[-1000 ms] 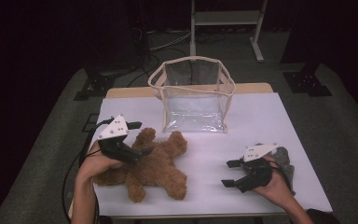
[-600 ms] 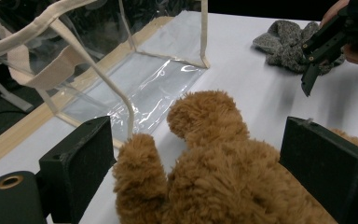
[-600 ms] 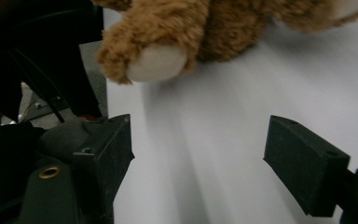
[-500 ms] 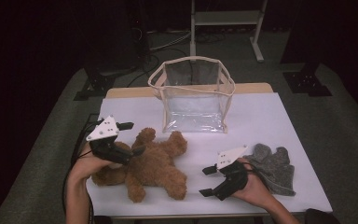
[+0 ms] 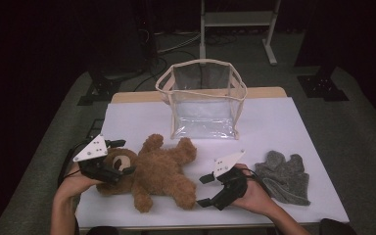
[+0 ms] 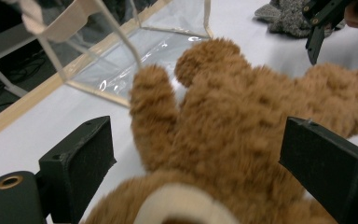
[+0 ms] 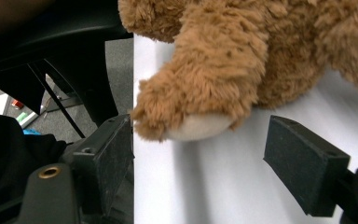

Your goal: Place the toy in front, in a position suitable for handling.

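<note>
A brown teddy bear [image 5: 159,171] lies on its back at the front left of the white table [image 5: 279,132], its head toward the left. My left gripper [image 5: 121,157] is open, one jaw on each side of the bear's head; in the left gripper view the bear [image 6: 242,121] fills the gap of the left gripper [image 6: 200,163]. My right gripper [image 5: 201,191] is open just right of the bear's nearer leg. In the right gripper view the bear's pale-soled foot [image 7: 191,126] lies just ahead of the right gripper [image 7: 209,158], not touching its jaws.
A clear plastic bag with cream trim [image 5: 203,100] stands open at the back middle of the table. A grey woolly cloth [image 5: 284,176] lies at the front right, behind my right hand. The table's front edge [image 5: 142,223] runs close to the bear's legs.
My right gripper has left the grey cloth and moved left to the bear's leg. My left gripper has shifted a little down around the bear's head.
</note>
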### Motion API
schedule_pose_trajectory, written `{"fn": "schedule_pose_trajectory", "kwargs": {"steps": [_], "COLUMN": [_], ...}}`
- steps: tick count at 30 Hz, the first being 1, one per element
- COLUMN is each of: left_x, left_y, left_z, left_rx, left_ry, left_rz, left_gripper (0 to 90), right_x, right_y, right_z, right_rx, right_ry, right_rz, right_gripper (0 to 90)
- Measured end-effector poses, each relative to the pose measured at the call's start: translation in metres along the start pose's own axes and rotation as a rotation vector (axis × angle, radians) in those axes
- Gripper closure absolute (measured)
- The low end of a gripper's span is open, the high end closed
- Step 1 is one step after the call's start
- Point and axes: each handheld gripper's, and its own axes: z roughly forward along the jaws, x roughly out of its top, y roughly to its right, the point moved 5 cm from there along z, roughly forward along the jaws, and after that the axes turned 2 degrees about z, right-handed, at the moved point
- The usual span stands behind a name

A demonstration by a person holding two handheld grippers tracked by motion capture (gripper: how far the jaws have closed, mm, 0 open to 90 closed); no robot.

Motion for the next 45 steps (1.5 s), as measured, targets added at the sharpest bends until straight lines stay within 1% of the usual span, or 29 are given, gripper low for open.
{"fn": "schedule_pose_trajectory", "kwargs": {"steps": [2, 4, 5, 6, 7, 8, 9, 10, 13, 15, 16, 17, 19, 20, 26, 28, 30, 31, 33, 34, 35, 36, 37, 38, 39, 41, 42, 44, 45], "left_x": [-0.003, -0.011, -0.019, -0.023, -0.026, -0.026, -0.031, -0.033, -0.035, -0.038, -0.044, -0.046, -0.048, -0.051, -0.054, -0.054, -0.054, -0.054, -0.054, -0.054, -0.055, -0.055, -0.054, -0.054, -0.054, -0.054, -0.054, -0.053, -0.053], "left_y": [-0.001, -0.002, -0.004, -0.005, -0.006, -0.006, -0.008, -0.008, -0.008, -0.009, -0.01, -0.011, -0.011, -0.012, -0.009, -0.01, -0.01, -0.011, -0.011, -0.011, -0.01, -0.01, -0.009, -0.008, -0.007, -0.007, -0.007, -0.007, -0.007], "left_z": [-0.001, -0.003, -0.004, -0.006, -0.007, -0.007, -0.01, -0.011, -0.011, -0.009, -0.005, -0.004, -0.002, -0.001, 0.005, 0.006, 0.006, 0.006, 0.006, 0.006, 0.005, 0.005, 0.005, 0.005, 0.004, 0.003, 0.003, 0.002, 0.002], "left_rx": [-0.001, -0.002, 0.002, 0.001, 0.006, 0.006, 0.013, 0.015, 0.011, 0.009, -0.001, -0.004, -0.003, 0.0, 0.013, 0.019, 0.034, 0.038, 0.05, 0.05, 0.055, 0.055, 0.061, 0.064, 0.067, 0.069, 0.069, 0.071, 0.071], "left_ry": [0.004, -0.009, -0.024, -0.027, -0.018, -0.018, -0.007, -0.002, 0.013, 0.008, -0.008, -0.006, 0.001, 0.007, -0.019, -0.021, -0.019, -0.018, -0.012, -0.012, -0.009, -0.009, -0.008, -0.007, -0.008, -0.008, -0.003, 0.005, 0.006], "left_rz": [-0.004, -0.009, -0.019, -0.02, -0.027, -0.027, -0.037, -0.037, -0.039, -0.041, -0.065, -0.076, -0.08, -0.091, -0.072, -0.077, -0.08, -0.083, -0.084, -0.084, -0.079, -0.079, -0.068, -0.063, -0.058, -0.055, -0.052, -0.045, -0.042], "left_gripper": [9.1, 9.1, 9.2, 12.0, 13.8, 13.8, 13.8, 13.9, 14.5, 14.5, 14.5, 14.5, 14.4, 14.3, 11.2, 12.1, 16.4, 20.5, 23.9, 25.5, 26.6, 28.0, 29.2, 29.2, 31.0, 31.4, 31.5, 31.7, 31.7], "right_x": [0.002, 0.005, 0.007, 0.007, 0.008, 0.009, 0.009, 0.009, 0.01, 0.01, 0.01, 0.011, 0.011, 0.011, 0.012, 0.014, 0.018, 0.019, 0.021, 0.021, 0.021, 0.021, 0.022, 0.022, 0.023, 0.024, 0.024, 0.026, 0.026], "right_y": [0.0, 0.001, 0.002, 0.002, 0.003, 0.004, 0.004, 0.005, 0.005, 0.005, 0.005, 0.005, 0.006, 0.007, 0.009, 0.009, 0.009, 0.009, 0.01, 0.01, 0.01, 0.01, 0.011, 0.011, 0.011, 0.012, 0.012, 0.012, 0.012], "right_z": [0.002, 0.005, 0.009, 0.01, 0.012, 0.014, 0.016, 0.017, 0.021, 0.024, 0.028, 0.029, 0.031, 0.034, 0.041, 0.043, 0.045, 0.045, 0.047, 0.047, 0.049, 0.049, 0.05, 0.05, 0.049, 0.048, 0.048, 0.044, 0.044], "right_rx": [0.004, 0.004, -0.003, -0.002, -0.004, -0.007, -0.007, -0.006, 0.001, 0.003, 0.006, 0.005, 0.002, 0.001, 0.0, 0.003, 0.009, 0.012, 0.009, 0.009, 0.017, 0.017, 0.03, 0.03, 0.033, 0.042, 0.042, 0.068, 0.068], "right_ry": [0.002, 0.005, 0.001, 0.001, 0.001, -0.001, -0.003, -0.001, 0.0, -0.004, -0.008, -0.01, -0.012, -0.019, -0.028, -0.024, -0.02, -0.022, -0.023, -0.023, -0.029, -0.029, -0.035, -0.035, -0.037, -0.035, -0.035, -0.039, -0.039], "right_rz": [0.001, 0.005, 0.004, 0.007, 0.005, 0.006, 0.008, 0.01, 0.014, 0.014, 0.015, 0.017, 0.011, 0.021, 0.037, 0.036, 0.04, 0.042, 0.045, 0.045, 0.058, 0.058, 0.07, 0.07, 0.074, 0.079, 0.079, 0.085, 0.085], "right_gripper": [21.9, 20.9, 20.2, 20.2, 20.1, 20.0, 19.9, 20.0, 19.9, 19.3, 19.3, 19.1, 19.1, 19.2, 21.6, 23.4, 27.7, 29.7, 32.7, 32.7, 38.4, 38.4, 45.6, 45.6, 52.9, 57.7, 57.7, 60.8, 60.8]}}
